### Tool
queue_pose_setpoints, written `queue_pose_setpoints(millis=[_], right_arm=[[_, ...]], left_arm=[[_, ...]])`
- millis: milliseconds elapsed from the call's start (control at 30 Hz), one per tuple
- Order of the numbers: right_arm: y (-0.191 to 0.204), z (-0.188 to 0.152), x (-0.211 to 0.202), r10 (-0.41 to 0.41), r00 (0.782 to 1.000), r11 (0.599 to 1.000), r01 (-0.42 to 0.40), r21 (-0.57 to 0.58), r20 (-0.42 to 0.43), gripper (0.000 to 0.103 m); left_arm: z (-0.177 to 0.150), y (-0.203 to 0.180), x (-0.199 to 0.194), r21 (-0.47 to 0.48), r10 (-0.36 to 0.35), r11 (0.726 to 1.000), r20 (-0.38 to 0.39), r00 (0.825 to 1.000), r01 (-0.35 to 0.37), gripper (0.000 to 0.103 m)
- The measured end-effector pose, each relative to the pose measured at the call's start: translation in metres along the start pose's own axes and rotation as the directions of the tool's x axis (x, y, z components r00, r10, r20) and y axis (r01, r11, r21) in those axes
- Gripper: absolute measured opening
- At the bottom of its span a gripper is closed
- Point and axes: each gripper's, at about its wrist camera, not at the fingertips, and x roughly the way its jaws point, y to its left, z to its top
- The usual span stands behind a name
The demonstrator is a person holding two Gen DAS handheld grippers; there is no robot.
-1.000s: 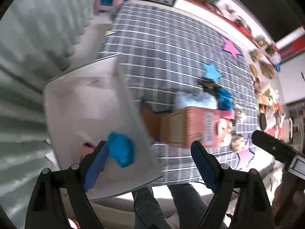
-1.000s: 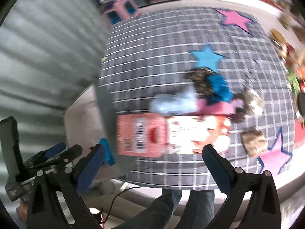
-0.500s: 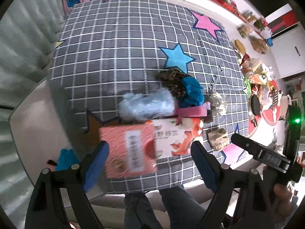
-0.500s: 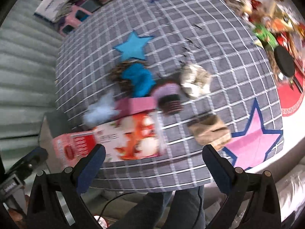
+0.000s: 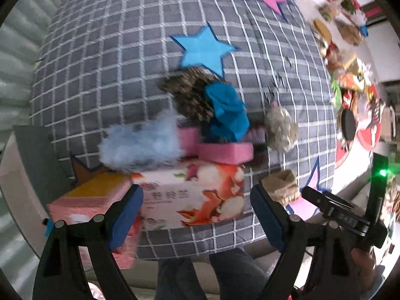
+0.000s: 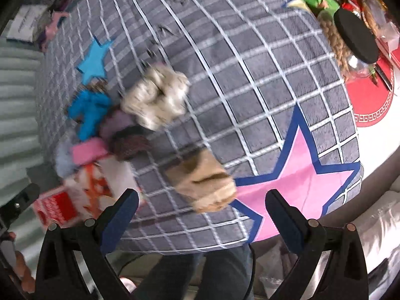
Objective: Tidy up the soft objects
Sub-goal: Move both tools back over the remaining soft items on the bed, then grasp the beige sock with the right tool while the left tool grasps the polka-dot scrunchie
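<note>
While both grippers hang spread wide and empty, the tan sock roll point(image 6: 202, 182) lies just ahead of the right gripper point(image 6: 201, 216), probably nearer it than the left gripper point(image 5: 196, 211).

Compared with a second ago, both grippers have come down closer to the checked blanket point(image 5: 105, 57) and swung away from the white surface with the blue lump at its edge, which is now out of both views. The left gripper point(image 5: 197, 215) was then over that surface beside the blanket; now it hangs over the printed carton point(image 5: 192, 200), with the pale blue fluff point(image 5: 142, 145) just behind the carton. The right gripper point(image 6: 200, 215) was over the carton; now the carton sits at the left side of its view, and the gripper is above the tan bundle point(image 6: 202, 182), near the pink star point(image 6: 295, 172) on the blanket. The right gripper's body point(image 5: 350, 217) now appears larger and closer in the left view.
</note>
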Motion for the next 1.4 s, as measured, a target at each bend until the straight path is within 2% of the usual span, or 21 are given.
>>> queue_pose_setpoints(millis=[200, 433, 467, 533, 600, 667, 700, 733, 800, 833, 900, 1067, 1133, 1167, 1300, 1400], right_arm=[[0.004, -0.011, 0.045, -0.045, 0.999, 0.993, 0.041, -0.114, -0.029, 0.102], [0.015, -0.011, 0.074, -0.081, 0.997, 0.973, 0.083, -0.215, 0.02, 0.102], [0.016, -0.011, 0.076, -0.087, 0.996, 0.97, 0.091, -0.226, 0.026, 0.102], [0.017, -0.012, 0.079, -0.09, 0.995, 0.967, 0.097, -0.234, 0.039, 0.102], [0.019, -0.012, 0.077, -0.105, 0.992, 0.963, 0.117, -0.241, 0.065, 0.093], [0.026, -0.013, 0.073, -0.139, 0.986, 0.952, 0.159, -0.26, 0.095, 0.065], [0.026, -0.014, 0.069, -0.127, 0.986, 0.952, 0.151, -0.265, 0.105, 0.056], [0.022, -0.012, 0.066, -0.102, 0.99, 0.957, 0.124, -0.262, 0.097, 0.044], [0.013, -0.005, 0.061, -0.059, 0.995, 0.968, 0.076, -0.241, 0.075, 0.038], [0.007, -0.003, 0.058, -0.037, 0.997, 0.973, 0.051, -0.227, 0.065, 0.037], [-0.007, -0.001, 0.051, -0.001, 0.997, 0.981, 0.015, -0.194, 0.072, 0.037], [-0.041, -0.006, 0.04, 0.02, 0.997, 0.996, -0.012, -0.094, 0.078, 0.037], [-0.051, -0.006, 0.039, 0.023, 0.997, 0.998, -0.018, -0.067, 0.077, 0.037], [-0.057, -0.006, 0.04, 0.026, 0.997, 0.998, -0.022, -0.057, 0.075, 0.037], [-0.068, -0.009, 0.04, 0.019, 0.997, 0.999, -0.016, -0.045, 0.071, 0.037], [-0.074, -0.003, 0.035, 0.024, 0.998, 0.999, -0.022, -0.037, 0.066, 0.037]], left_arm=[[0.005, -0.034, 0.026, 0.052, 0.04, 0.998, -0.043, 0.998, -0.038, 0.09], [0.039, -0.087, 0.037, 0.192, 0.05, 0.98, 0.014, 0.999, -0.052, 0.09], [0.045, -0.096, 0.041, 0.254, -0.059, 0.966, 0.055, 0.997, 0.043, 0.09], [0.054, -0.111, 0.047, 0.289, -0.058, 0.956, 0.056, 0.997, 0.039, 0.09], [0.061, -0.121, 0.055, 0.304, -0.055, 0.952, 0.051, 0.997, 0.037, 0.09], [0.067, -0.128, 0.061, 0.306, -0.071, 0.95, 0.036, 0.997, 0.056, 0.093], [0.069, -0.131, 0.063, 0.305, -0.088, 0.949, 0.023, 0.996, 0.076, 0.102], [0.072, -0.135, 0.065, 0.308, -0.107, 0.947, 0.022, 0.994, 0.095, 0.103], [0.075, -0.144, 0.066, 0.325, -0.143, 0.937, 0.019, 0.989, 0.13, 0.103], [0.077, -0.15, 0.066, 0.329, -0.148, 0.935, 0.023, 0.989, 0.133, 0.103], [0.08, -0.16, 0.071, 0.345, -0.105, 0.935, 0.036, 0.994, 0.086, 0.103], [0.086, -0.178, 0.096, 0.346, -0.056, 0.937, 0.028, 0.998, 0.043, 0.103], [0.085, -0.188, 0.111, 0.368, -0.011, 0.93, 0.037, 0.999, -0.004, 0.103], [0.084, -0.193, 0.118, 0.411, -0.037, 0.912, 0.079, 0.996, 0.001, 0.103], [0.082, -0.21, 0.14, 0.443, 0.018, 0.895, 0.093, 0.996, -0.058, 0.103], [0.084, -0.216, 0.155, 0.447, 0.041, 0.892, 0.075, 0.996, -0.07, 0.103]])
